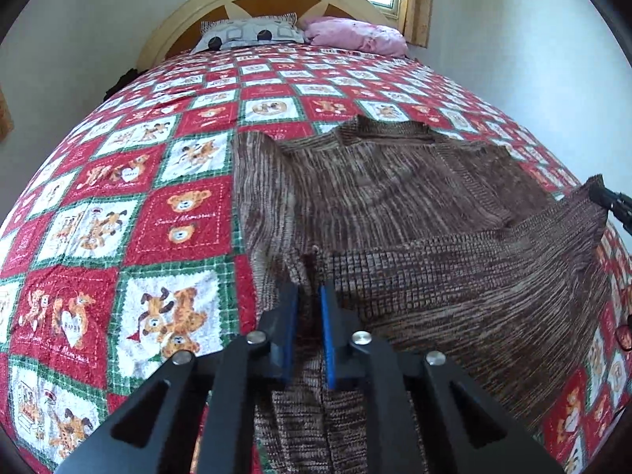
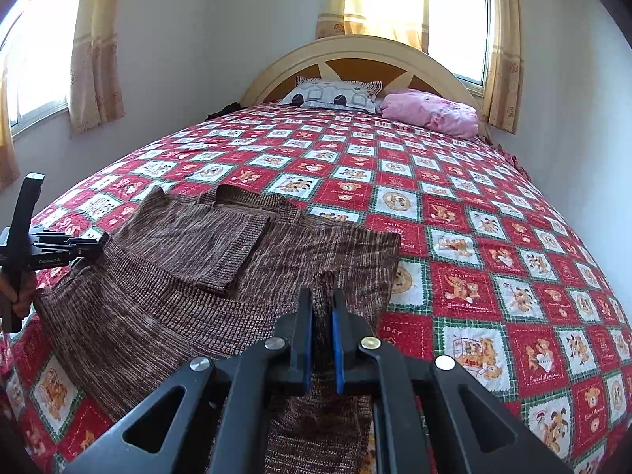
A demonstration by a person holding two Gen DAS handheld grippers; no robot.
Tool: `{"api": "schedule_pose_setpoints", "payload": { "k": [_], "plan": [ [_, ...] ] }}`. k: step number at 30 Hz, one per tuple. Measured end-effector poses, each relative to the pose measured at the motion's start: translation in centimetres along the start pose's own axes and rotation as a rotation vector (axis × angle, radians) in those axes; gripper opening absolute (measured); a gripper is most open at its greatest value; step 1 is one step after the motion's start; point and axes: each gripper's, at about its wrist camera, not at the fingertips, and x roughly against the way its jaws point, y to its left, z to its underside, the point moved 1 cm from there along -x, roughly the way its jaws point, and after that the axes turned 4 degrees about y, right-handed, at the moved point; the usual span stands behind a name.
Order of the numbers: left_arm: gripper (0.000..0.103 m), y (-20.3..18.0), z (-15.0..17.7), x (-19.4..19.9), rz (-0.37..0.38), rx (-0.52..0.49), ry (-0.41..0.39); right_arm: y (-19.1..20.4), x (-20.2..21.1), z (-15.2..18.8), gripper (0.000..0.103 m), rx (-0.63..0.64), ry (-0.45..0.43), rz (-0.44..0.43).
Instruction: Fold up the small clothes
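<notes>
A brown knitted sweater lies partly folded on the bed, which is covered by a red, white and green patchwork quilt with teddy bears. In the left wrist view the sweater takes up the middle and right of the quilt, and its left edge runs straight down the picture beside a red bear square. One sleeve is folded across the body, and the ribbed hem band is lifted at both near corners.

The left tongs are nearly closed, their blue pads pinching a bunched fold of the hem at the sweater's near left corner. The right tongs are likewise closed on the knit at the near right corner, with cloth hanging down between and below the fingers.

In the right wrist view the quilt lies bare to the right of the sweater and beyond it up to the headboard. A patterned pillow and a pink pillow rest against it. Curtained windows stand behind. At the left edge a hand holds the other tool's handle.
</notes>
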Motion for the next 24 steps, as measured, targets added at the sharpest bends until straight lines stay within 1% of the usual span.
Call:
{"api": "schedule_pose_setpoints", "payload": {
  "k": [1, 3, 7, 9, 11, 15, 17, 22, 24],
  "plan": [
    [0.014, 0.1, 0.0, -0.2, 0.0, 0.004, 0.006, -0.1, -0.2, 0.1, 0.008, -0.004, 0.003, 0.003],
    [0.021, 0.3, -0.2, -0.5, 0.004, 0.02, 0.016, -0.3, -0.5, 0.3, 0.008, -0.014, 0.012, 0.008],
    [0.022, 0.8, -0.6, -1.1, 0.047, 0.075, 0.04, -1.4, -1.1, 0.5, 0.008, -0.061, 0.032, -0.006],
    [0.017, 1.0, -0.7, -1.2, 0.069, 0.095, 0.047, -1.8, -1.1, 0.7, 0.008, -0.079, 0.034, -0.016],
    [0.007, 1.0, -0.6, -0.9, 0.079, 0.105, 0.035, -1.9, -0.8, 0.8, 0.008, -0.085, 0.029, -0.019],
    [0.006, 0.4, -0.6, -0.1, 0.055, 0.095, 0.004, -1.6, -0.1, 0.7, 0.007, -0.056, 0.015, -0.014],
    [0.006, 0.3, -0.9, 0.7, 0.071, 0.111, -0.017, -1.4, 0.5, 0.2, 0.007, -0.044, 0.002, -0.018],
    [0.006, 1.0, -3.0, 2.6, 0.095, 0.138, -0.067, -1.3, 1.6, -2.4, 0.007, -0.004, -0.047, -0.009],
    [0.006, 1.4, -4.1, 3.2, 0.08, 0.145, -0.094, -1.3, 1.4, -3.6, 0.007, 0.017, -0.062, 0.002]
  ]
}}
